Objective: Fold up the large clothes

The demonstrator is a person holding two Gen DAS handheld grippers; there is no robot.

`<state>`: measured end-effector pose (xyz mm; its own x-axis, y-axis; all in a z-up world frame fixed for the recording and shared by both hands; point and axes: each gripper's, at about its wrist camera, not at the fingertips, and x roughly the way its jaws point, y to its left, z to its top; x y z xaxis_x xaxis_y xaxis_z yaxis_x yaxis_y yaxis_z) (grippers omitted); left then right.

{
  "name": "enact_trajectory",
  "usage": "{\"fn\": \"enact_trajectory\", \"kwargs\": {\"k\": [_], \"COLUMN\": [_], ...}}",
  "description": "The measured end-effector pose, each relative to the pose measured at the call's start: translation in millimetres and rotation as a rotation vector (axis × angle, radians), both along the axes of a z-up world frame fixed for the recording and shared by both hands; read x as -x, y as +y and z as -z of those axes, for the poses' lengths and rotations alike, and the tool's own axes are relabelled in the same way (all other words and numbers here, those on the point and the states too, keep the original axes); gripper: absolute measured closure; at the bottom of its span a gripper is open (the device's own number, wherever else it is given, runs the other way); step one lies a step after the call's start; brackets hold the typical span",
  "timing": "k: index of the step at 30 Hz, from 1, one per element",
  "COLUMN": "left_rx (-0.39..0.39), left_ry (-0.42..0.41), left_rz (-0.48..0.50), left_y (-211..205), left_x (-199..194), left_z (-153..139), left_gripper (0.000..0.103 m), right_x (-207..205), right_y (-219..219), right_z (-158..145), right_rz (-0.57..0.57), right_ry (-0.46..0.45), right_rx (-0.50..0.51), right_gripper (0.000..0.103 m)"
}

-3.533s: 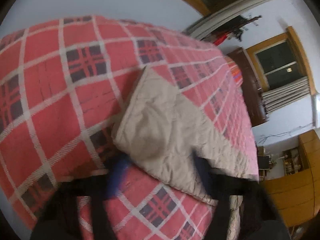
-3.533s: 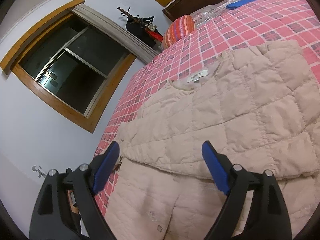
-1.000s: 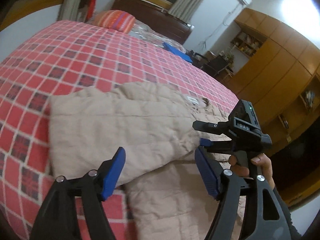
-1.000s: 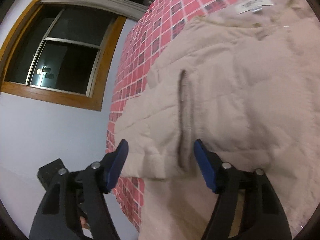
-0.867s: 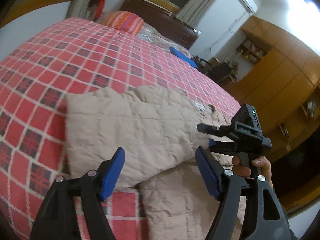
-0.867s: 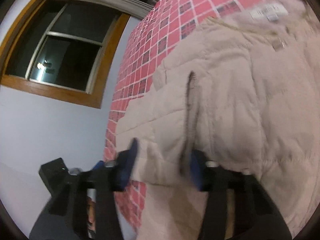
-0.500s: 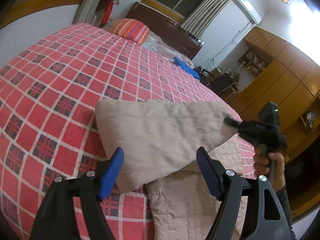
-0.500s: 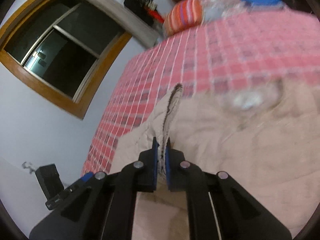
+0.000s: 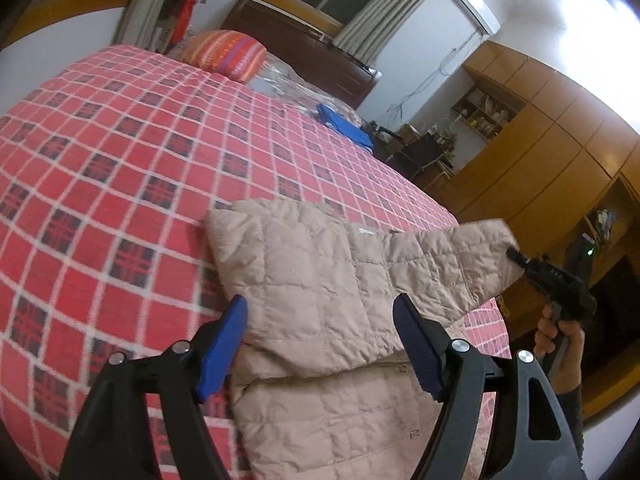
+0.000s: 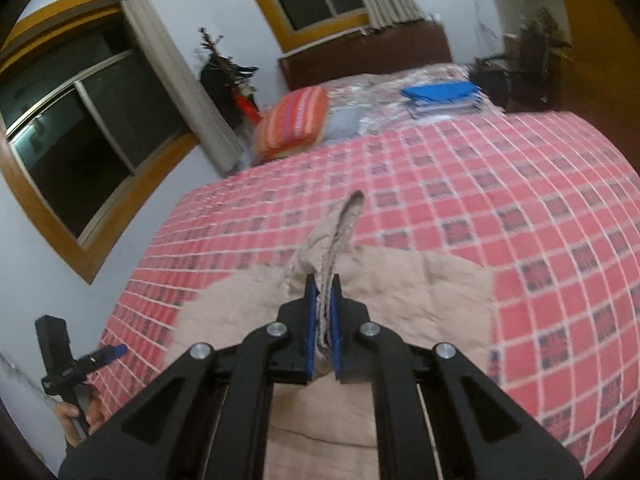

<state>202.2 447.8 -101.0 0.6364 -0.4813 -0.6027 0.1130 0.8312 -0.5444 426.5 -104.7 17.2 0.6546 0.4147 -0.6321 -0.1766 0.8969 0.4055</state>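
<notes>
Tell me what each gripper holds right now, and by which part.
Right gripper is shut on the beige quilted jacket, pinching its lifted sleeve end. Left gripper is open, empty.

the beige jacket (image 9: pixel 320 280) is quilted, matt, puffy cloth with stitched squares. the bedspread (image 9: pixel 120 152) looks like woven, matt cloth in red plaid. the left gripper (image 9: pixel 320 344) has matt black plastic arms, blue pads (image 9: pixel 222 344) and shiny metal rivets. the wardrobe (image 9: pixel 552 168) is smooth, slightly glossy wood.
</notes>
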Motion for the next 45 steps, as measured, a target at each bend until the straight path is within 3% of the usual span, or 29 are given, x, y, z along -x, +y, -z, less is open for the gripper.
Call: {"fn": "enact_trajectory", "kwargs": {"k": [11,18,20,23,25,29,33,38,40,44,45], "left_rx": [-0.027,-0.049,-0.05,0.018,0.024,-0.034,-0.041,-0.02,-0.053,-0.04,-0.027], "left_ry": [0.071,0.159,0.157,0.105,0.092,0.152,0.178,0.14,0.142,0.236,0.263], "left_rz": [0.088,0.081,0.081,0.108,0.151,0.174,0.168,0.191,0.198,0.204,0.212], "left_y": [-43,-42,-41,-38,-43,-54,-57,-48,-38,-12,-6], "left_x": [-38,-59,-58,-44,-36,-42,-48,-18,9,66,80], "left_z": [36,73,70,51,45,65,81,52,43,52,56], "left_gripper": [0.028,0.028,0.028,0.028,0.027,0.027,0.027,0.027,0.024,0.021,0.02], "right_x": [1,-2,2,17,25,25,18,48,69,115,130], "right_y": [-42,-50,-57,-71,-63,-39,-33,-45,-53,-78,-86], "right_z": [116,160,155,129,121,144,168,126,114,110,113], "right_rz": [0.059,0.048,0.057,0.054,-0.005,-0.058,-0.062,-0.112,-0.144,-0.188,-0.19], "right_ry": [0.195,0.268,0.263,0.192,0.171,0.234,0.278,0.228,0.234,0.303,0.334], "right_rx": [-0.1,-0.108,-0.139,-0.244,-0.238,-0.157,-0.121,-0.134,-0.123,-0.105,-0.111], "right_gripper": [0.098,0.092,0.084,0.084,0.084,0.084,0.088,0.078,0.072,0.062,0.052]}}
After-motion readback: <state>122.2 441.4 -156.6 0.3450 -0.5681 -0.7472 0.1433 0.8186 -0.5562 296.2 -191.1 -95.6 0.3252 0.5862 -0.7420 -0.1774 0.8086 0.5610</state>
